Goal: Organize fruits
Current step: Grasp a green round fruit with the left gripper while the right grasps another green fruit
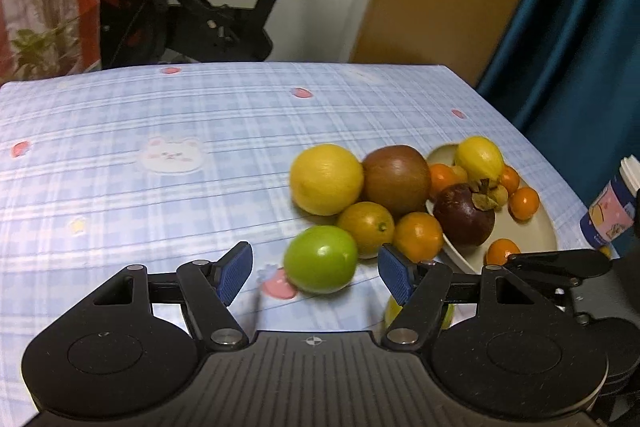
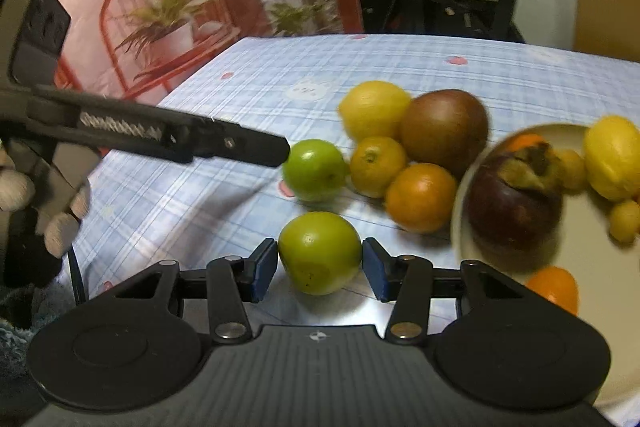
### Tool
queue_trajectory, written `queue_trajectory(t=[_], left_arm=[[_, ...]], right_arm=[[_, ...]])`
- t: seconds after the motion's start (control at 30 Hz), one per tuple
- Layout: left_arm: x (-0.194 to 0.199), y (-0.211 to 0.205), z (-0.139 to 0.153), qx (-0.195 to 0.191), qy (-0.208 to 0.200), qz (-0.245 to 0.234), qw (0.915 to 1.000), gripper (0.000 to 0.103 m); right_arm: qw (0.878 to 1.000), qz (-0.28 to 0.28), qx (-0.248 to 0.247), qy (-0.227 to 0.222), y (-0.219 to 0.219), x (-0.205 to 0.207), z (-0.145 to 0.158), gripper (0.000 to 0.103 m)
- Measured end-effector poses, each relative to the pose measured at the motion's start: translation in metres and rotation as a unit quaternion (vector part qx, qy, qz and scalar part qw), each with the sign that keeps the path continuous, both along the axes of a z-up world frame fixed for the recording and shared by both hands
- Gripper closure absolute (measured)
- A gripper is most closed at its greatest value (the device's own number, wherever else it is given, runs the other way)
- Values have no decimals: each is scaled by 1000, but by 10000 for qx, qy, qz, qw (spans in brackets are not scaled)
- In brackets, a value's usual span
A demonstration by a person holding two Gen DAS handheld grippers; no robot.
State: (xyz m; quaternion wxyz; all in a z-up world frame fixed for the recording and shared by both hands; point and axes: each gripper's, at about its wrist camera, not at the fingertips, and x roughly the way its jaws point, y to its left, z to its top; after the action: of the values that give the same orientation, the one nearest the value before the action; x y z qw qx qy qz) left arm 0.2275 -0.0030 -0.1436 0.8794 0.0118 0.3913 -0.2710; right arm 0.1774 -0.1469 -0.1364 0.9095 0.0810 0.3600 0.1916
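Two green fruits lie on the checked blue tablecloth. The far green fruit [image 1: 320,259] sits between the fingers of my left gripper [image 1: 316,273], which is open with a gap on each side. In the right wrist view that green fruit [image 2: 314,169] shows at the tip of a left finger [image 2: 240,147]. My right gripper [image 2: 320,269] has its blue pads [image 2: 266,269] against both sides of the near green fruit [image 2: 320,253], which rests on the cloth. Only a sliver of that near green fruit [image 1: 391,309] shows in the left wrist view.
Behind the green fruits lie a lemon [image 1: 326,179], a brown round fruit [image 1: 396,181] and two oranges [image 1: 366,229]. A pale plate [image 1: 536,239] on the right holds a mangosteen [image 1: 464,215], a yellow fruit and small oranges. A printed cup [image 1: 612,211] stands at the table's right edge.
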Motion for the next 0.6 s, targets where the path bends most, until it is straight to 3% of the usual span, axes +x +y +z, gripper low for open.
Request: queue_trajectory(t=[0.37, 0.5, 0.6], left_arm=[[17, -11, -26, -130, 264, 71, 9995, 33], [17, -8, -29, -154, 283, 98, 9994, 51], [16, -2, -30, -235, 314, 147, 9991, 51]], right_arm=[[9994, -308, 147, -89, -23, -12, 5, 54], [9992, -332, 178, -108, -25, -15, 5, 54], [9990, -375, 206, -120, -25, -15, 4, 54]])
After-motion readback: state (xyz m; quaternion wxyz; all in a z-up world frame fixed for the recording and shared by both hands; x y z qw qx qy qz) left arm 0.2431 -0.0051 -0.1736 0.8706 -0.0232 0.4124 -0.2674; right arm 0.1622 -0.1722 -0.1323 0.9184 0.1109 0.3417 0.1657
